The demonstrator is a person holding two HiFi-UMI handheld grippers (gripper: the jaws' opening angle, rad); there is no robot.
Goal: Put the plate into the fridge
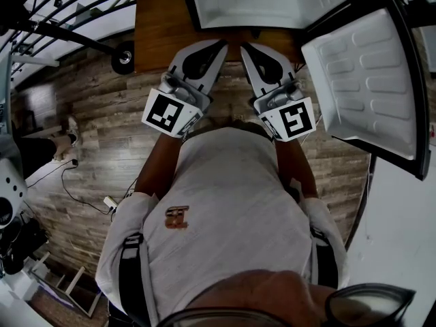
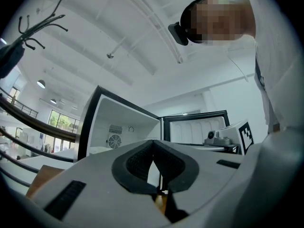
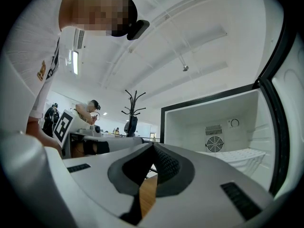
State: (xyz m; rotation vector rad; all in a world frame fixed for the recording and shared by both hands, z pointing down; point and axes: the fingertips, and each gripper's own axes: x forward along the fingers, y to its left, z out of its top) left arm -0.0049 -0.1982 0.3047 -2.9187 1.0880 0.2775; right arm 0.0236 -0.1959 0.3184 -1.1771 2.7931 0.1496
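Shirt (image 1: 225, 210) fills foreground; fridge (image 1: 286, 2) cut off above.

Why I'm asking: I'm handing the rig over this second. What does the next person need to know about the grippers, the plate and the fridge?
Left gripper: shut, empty.
Right gripper: shut, empty.
Both are held side by side in front of the fridge, pointing at it.
The fridge is open, with its door swung wide to the right. It stands on a wooden top.
Plate: neither gripper holds it. I cannot make it out clearly in any view, so I cannot say whether it is inside.
Left to do: check the fridge for the plate. If it is not there, find it and put it in.
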